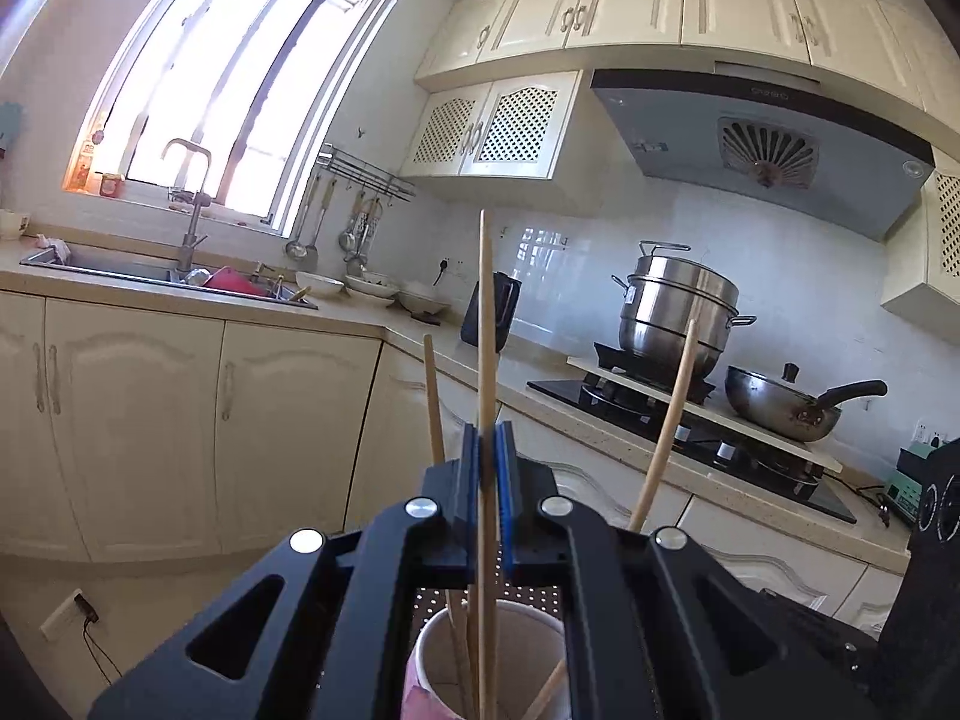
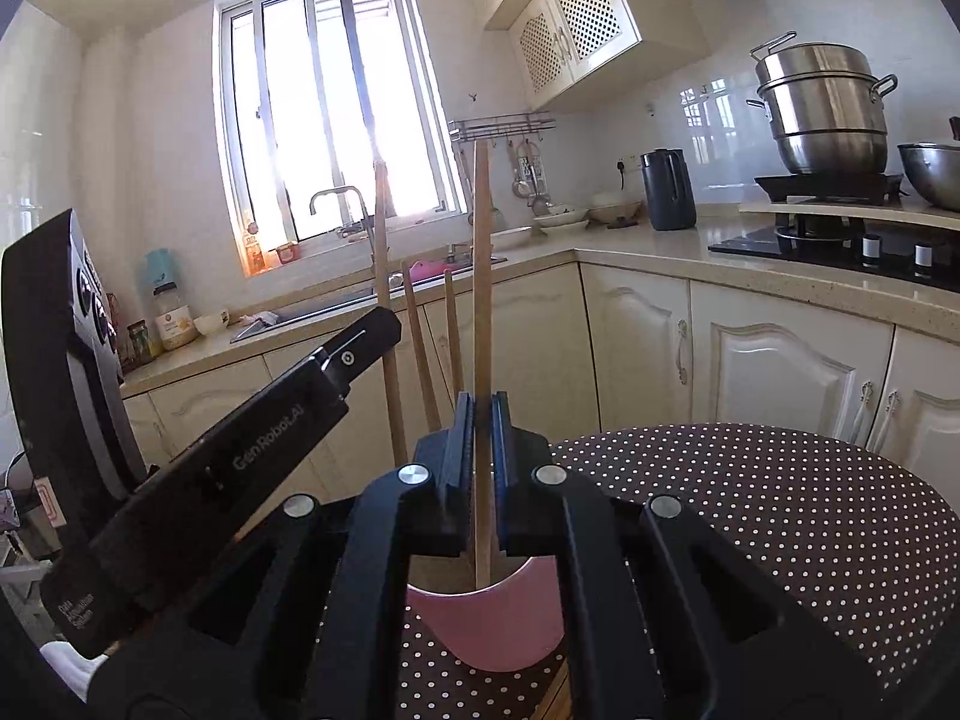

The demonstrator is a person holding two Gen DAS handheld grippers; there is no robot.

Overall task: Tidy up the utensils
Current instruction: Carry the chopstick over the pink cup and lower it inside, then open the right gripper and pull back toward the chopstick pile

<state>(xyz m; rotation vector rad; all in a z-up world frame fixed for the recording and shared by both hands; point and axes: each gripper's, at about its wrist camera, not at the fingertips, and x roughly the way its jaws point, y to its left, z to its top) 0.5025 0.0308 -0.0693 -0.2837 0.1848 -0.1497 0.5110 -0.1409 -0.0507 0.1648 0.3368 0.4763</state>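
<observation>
A pink paper cup [image 1: 427, 654] [image 2: 486, 624] stands on the polka-dot table [image 2: 750, 510] right under both grippers. My left gripper [image 1: 489, 441] is shut on an upright wooden chopstick [image 1: 487, 312] whose lower end reaches into the cup. Two more chopsticks [image 1: 433, 396] [image 1: 666, 420] lean out of the cup on either side. My right gripper [image 2: 482, 405] is shut on another upright chopstick [image 2: 482, 276], its foot inside the cup. In the right wrist view the left gripper [image 2: 387, 324] comes in from the left, holding its chopstick [image 2: 382, 252]; two shorter sticks [image 2: 420, 348] [image 2: 453, 330] stand between.
A black appliance with knobs [image 2: 54, 360] [image 1: 936, 510] stands beside the table. Beyond are cream cabinets [image 2: 774, 372], a sink with dishes [image 1: 180, 276], a dark kettle [image 2: 667, 189], and a stove with a steel steamer pot [image 1: 678, 306] and a wok [image 1: 780, 408].
</observation>
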